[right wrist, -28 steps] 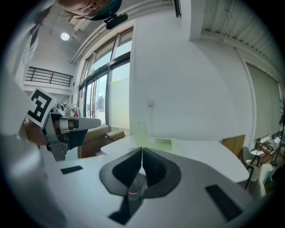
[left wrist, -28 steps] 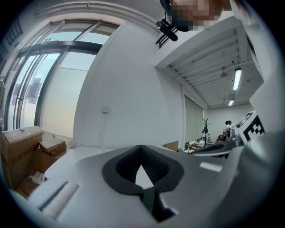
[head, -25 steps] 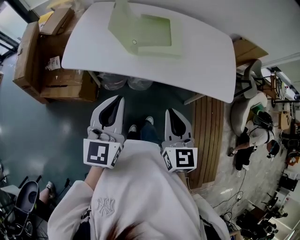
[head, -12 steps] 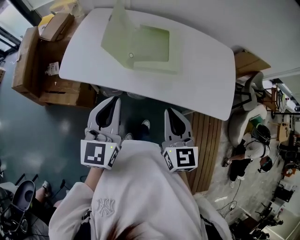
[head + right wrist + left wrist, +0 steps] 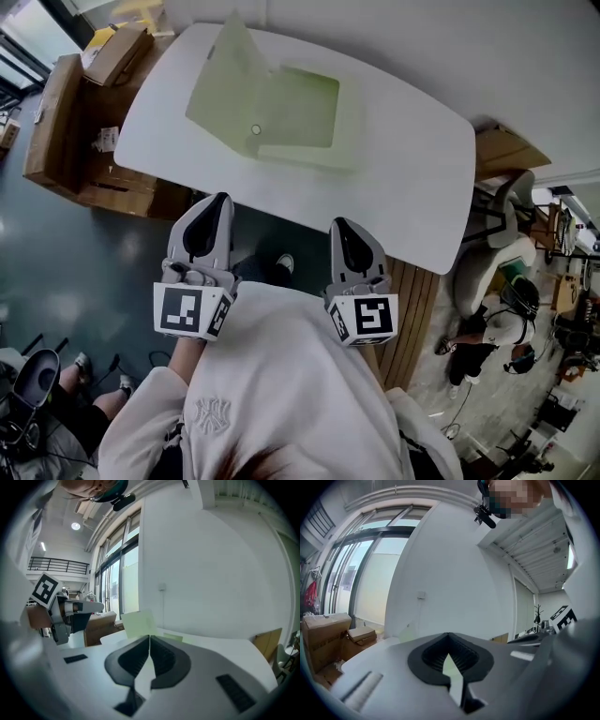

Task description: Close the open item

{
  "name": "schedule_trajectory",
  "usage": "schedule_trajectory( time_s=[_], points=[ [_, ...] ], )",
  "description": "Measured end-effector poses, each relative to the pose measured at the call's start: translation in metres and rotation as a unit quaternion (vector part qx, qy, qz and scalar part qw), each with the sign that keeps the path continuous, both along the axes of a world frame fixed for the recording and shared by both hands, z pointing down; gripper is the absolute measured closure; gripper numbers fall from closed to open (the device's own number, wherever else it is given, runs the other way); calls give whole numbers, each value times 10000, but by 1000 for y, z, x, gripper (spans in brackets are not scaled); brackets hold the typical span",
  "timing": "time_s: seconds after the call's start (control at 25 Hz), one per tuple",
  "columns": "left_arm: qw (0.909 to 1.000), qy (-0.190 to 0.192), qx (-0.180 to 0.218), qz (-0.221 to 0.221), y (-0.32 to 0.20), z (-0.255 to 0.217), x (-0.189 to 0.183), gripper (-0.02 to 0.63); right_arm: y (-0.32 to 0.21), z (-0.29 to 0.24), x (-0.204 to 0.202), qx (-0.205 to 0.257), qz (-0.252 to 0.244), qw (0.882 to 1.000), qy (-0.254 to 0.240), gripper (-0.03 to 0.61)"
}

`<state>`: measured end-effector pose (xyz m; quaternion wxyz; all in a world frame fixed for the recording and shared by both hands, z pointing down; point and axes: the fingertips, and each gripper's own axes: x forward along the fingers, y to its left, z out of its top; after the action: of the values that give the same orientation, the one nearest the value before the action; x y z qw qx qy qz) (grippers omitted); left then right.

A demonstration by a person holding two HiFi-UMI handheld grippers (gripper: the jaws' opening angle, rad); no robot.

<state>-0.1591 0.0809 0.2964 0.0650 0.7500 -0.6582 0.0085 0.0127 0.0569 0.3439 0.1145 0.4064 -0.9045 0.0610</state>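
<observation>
Counts one pale green case [image 5: 300,108] on the white table [image 5: 412,187], toward its far left corner, open, with the lid [image 5: 223,84] tilted up along the case's left side. Places it ahead of both tools, beyond the table's near edge and well apart from either. Finds the left gripper [image 5: 217,202] nearer the raised lid, the right gripper [image 5: 341,229] more in line with the base's right side. Shows both pairs of jaws pressed together with nothing between them. Reads the fold as running near-to-far, so likely calls for swinging the lid rightward over the base. Tallies one case, one lid, one table, two grippers.
</observation>
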Motion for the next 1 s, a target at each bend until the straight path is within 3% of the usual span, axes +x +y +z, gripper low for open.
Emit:
schedule_trajectory(
  time_s=[0.44,1.0],
  points=[
    [9999,72,-16,-85,-41,3,-5,606,-37,11,5,-215,23,9998,18,569],
    [9996,194,64,195,-122,-7,-55,606,-111,-4,-47,-137,264,9996,28,569]
  ],
)
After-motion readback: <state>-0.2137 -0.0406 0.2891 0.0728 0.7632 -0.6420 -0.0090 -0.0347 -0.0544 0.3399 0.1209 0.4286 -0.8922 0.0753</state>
